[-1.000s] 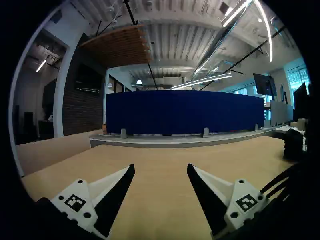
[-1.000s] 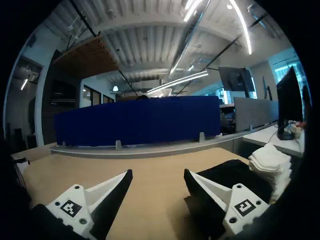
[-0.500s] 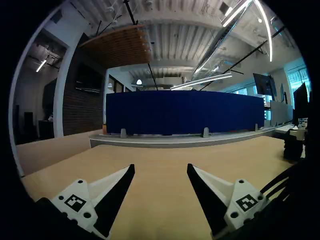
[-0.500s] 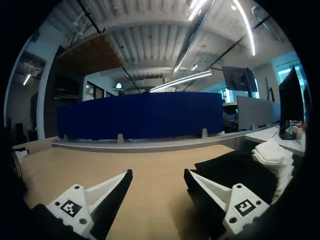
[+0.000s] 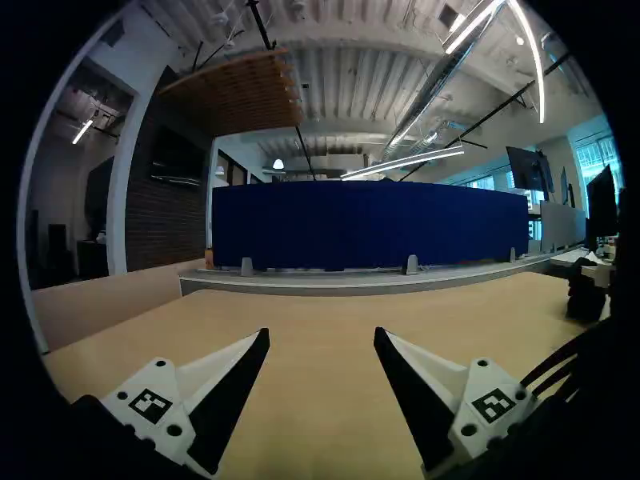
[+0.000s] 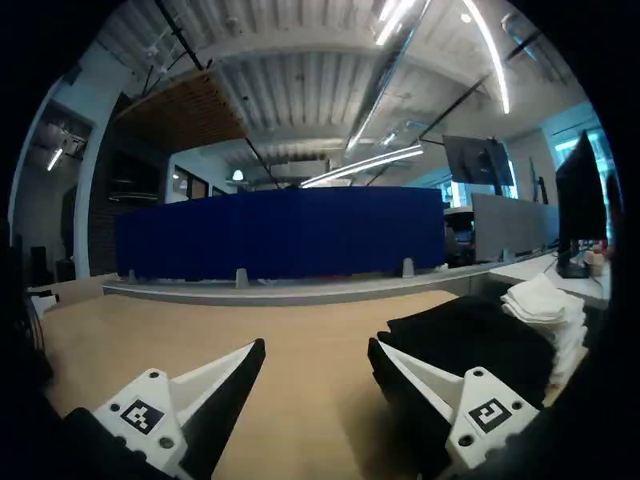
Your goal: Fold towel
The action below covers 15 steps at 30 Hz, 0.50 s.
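Tabletop (image 5: 320, 312) stretched ahead of the left tongs (image 5: 320, 340), which stayed open and empty. The black towel stack (image 6: 480, 336), white towels (image 6: 552, 312) beside it, had drawn nearer the open right tongs (image 6: 316, 352), just right of their right finger; picking one up looked next.

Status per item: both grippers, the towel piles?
left gripper: open, empty, above the table.
right gripper: open, empty, next to the black towel pile.
black towel pile: folded, lying on the table.
white towel pile: folded, stacked, beside the black one.
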Motion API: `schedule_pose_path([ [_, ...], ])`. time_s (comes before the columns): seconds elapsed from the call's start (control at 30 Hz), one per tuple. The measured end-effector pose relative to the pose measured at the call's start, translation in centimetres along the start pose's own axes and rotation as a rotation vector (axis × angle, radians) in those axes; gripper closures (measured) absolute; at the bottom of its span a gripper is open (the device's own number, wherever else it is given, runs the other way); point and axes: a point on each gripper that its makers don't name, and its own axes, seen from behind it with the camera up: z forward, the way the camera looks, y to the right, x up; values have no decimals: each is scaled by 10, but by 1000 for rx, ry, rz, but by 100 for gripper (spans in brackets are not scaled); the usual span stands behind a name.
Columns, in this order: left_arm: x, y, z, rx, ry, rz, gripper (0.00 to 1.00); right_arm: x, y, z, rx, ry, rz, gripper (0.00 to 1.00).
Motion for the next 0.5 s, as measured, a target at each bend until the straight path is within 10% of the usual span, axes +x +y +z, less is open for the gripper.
schedule_pose_path([
  [0.5,0,1,1,0,0,0,3,-4,-13,-6,34,15,-49,0],
])
